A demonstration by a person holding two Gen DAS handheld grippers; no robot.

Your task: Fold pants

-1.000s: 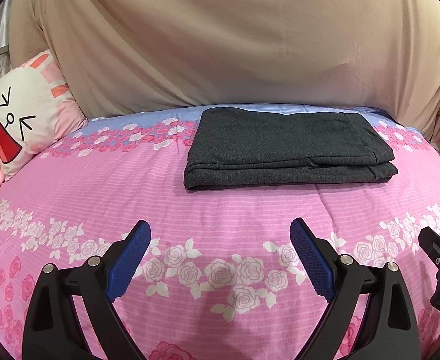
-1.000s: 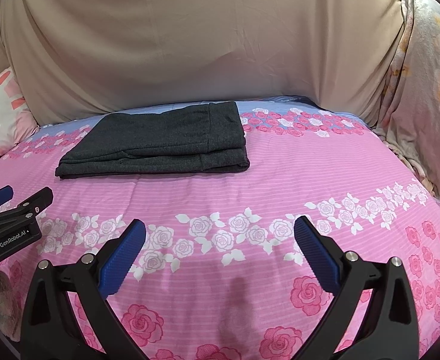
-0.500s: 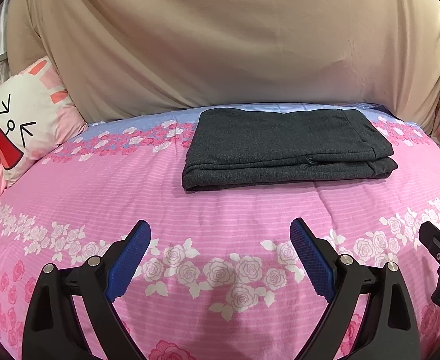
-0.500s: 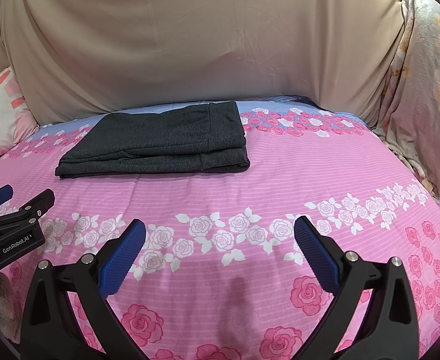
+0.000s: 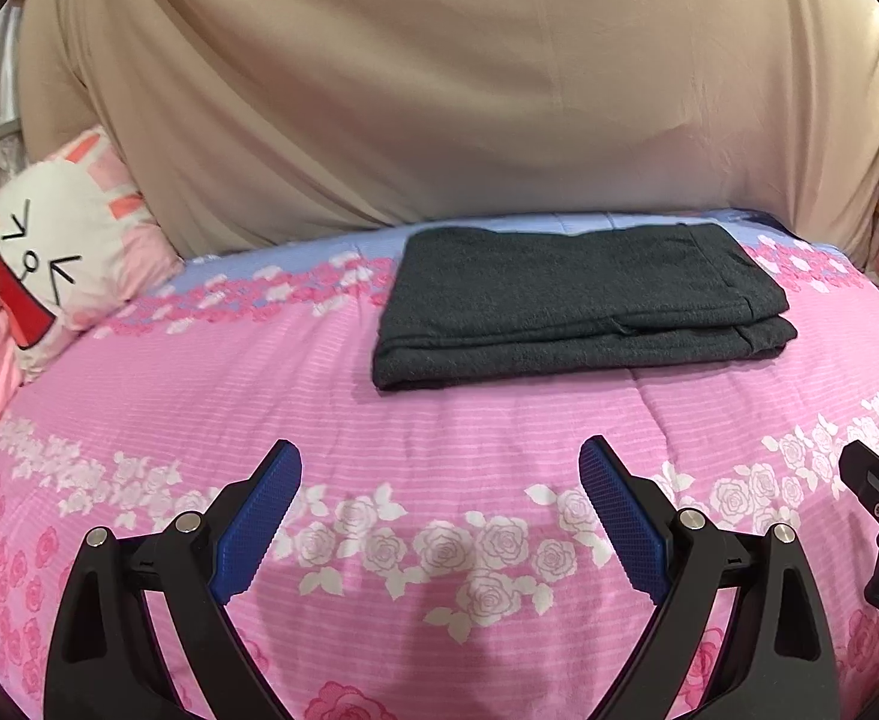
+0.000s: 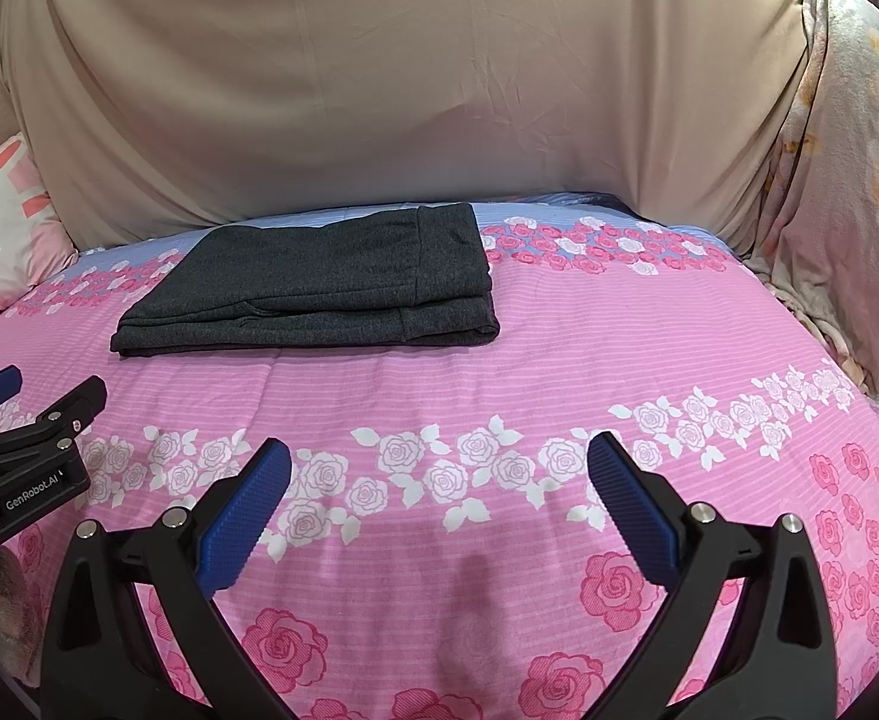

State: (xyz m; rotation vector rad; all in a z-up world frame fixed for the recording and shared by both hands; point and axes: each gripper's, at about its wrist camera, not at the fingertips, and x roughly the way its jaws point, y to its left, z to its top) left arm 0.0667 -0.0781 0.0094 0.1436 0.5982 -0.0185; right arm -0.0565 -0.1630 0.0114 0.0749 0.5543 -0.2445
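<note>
Over the last second almost nothing changes: the pants (image 5: 577, 306) sit in the same spot on the bed (image 5: 439, 420), and they only look a tiny bit nearer in my left view, so I think my left hand drifts in a little while my right hand stays put. That tells me the folding looks done, because the pants are already a neat dark grey stack with the layers lying flat on top of each other, far back on the pink flower blanket and close to the tan sheet (image 5: 439, 90) that hangs behind. Going from left to right, I see the bunny pillow (image 5: 61, 258) at the far left edge of the bed, well apart from the pants. Next comes my left gripper (image 5: 440, 468), low over the front of the bed, with its blue fingers (image 5: 259, 516) spread wide and nothing between them. It does not touch the pants at all. Then my right gripper (image 6: 440, 465) sits beside it, also low and at the front. Its fingers (image 6: 631, 510) are spread wide too, and they hold nothing. The pants lie well ahead of both. At the far right a flowery cloth (image 6: 841, 180) hangs down by the bed.
</note>
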